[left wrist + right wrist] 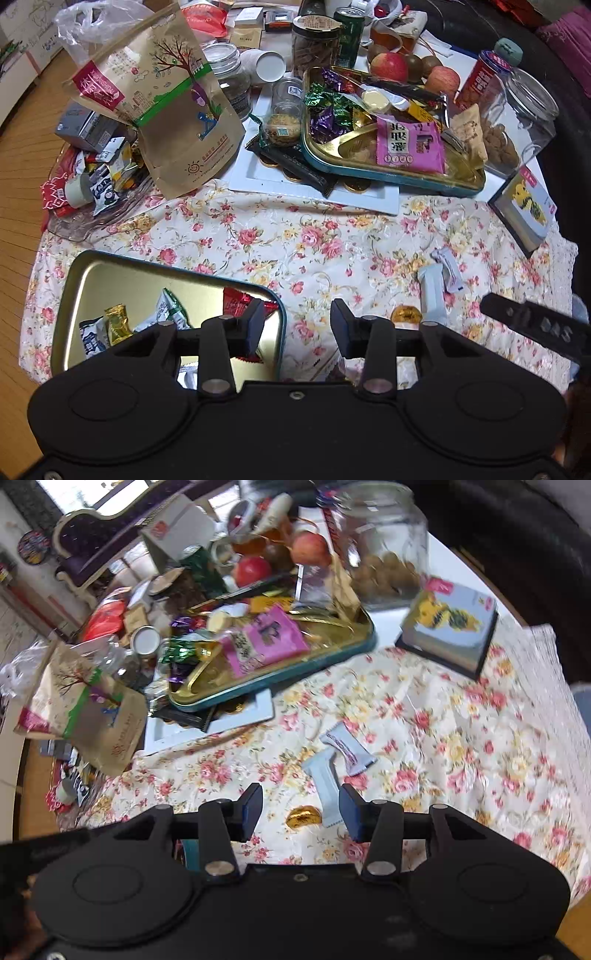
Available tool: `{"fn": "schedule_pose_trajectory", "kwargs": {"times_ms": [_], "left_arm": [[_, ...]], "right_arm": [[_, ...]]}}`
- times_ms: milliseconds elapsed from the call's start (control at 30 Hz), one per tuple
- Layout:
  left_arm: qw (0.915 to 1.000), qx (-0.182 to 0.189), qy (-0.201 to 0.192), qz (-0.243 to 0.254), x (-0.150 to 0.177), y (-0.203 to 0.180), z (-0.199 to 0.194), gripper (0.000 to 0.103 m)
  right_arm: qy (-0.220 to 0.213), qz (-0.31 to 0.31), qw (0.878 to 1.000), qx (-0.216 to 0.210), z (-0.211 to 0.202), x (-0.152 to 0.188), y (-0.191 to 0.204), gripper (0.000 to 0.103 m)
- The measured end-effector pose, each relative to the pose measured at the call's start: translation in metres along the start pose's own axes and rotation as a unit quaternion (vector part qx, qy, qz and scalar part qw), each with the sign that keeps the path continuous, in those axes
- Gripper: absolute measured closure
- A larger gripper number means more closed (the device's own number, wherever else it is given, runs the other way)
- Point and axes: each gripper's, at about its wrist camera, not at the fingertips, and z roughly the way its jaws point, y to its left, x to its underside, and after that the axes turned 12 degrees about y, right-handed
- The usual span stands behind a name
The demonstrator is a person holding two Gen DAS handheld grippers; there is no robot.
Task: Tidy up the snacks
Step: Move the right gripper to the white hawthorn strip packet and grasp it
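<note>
My left gripper [298, 325] is open with nothing between its fingers. It hangs over the right rim of a gold tin tray with a teal edge [177, 271] that holds several wrapped snacks. To the right, a pale blue bar [430, 291], a white candy [447, 269] and a gold foil coin [406, 315] lie on the floral cloth. My right gripper [301, 808] is open just above the gold foil coin [303, 816]. The pale blue bar [325, 782] lies by its right finger, and the white candy [347, 751] is just beyond. Its pads touch nothing.
A second teal-rimmed tin tray [388, 179] full of snacks sits on a white board at the back. A brown paper bag [177, 110] and a glass dish of wrappers [74, 225] stand at left. A glass jar [524, 110], apples and a picture box [524, 206] are at right.
</note>
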Motion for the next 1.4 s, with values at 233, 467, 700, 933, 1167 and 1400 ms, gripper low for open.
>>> {"fn": "schedule_pose_trajectory", "kwargs": {"times_ms": [233,467,700,933,1167,1400], "left_arm": [[0.9987,0.036,0.010,0.036,0.004,-0.006,-0.008,0.054],[0.9973,0.066,0.029,0.006,-0.006,0.001,-0.007,0.054],[0.9968,0.074,0.027,-0.008,-0.010,0.005,-0.010,0.054],[0.9961,0.083,0.029,-0.005,-0.013,0.001,-0.011,0.054],[0.9949,0.090,0.042,-0.013,-0.014,0.002,-0.005,0.054],[0.9946,0.092,0.046,-0.015,-0.015,0.001,-0.003,0.054]], "right_arm": [[0.013,0.040,0.999,0.028,0.026,-0.005,-0.014,0.054],[0.025,0.051,0.996,0.063,0.053,-0.017,-0.017,0.054],[-0.002,0.047,0.995,0.090,0.076,-0.046,-0.012,0.054],[0.025,0.013,0.993,0.114,0.110,-0.062,-0.006,0.055],[0.019,0.000,0.989,0.148,0.135,-0.071,-0.008,0.055],[0.009,-0.021,0.989,0.147,0.147,-0.076,-0.006,0.055]]}}
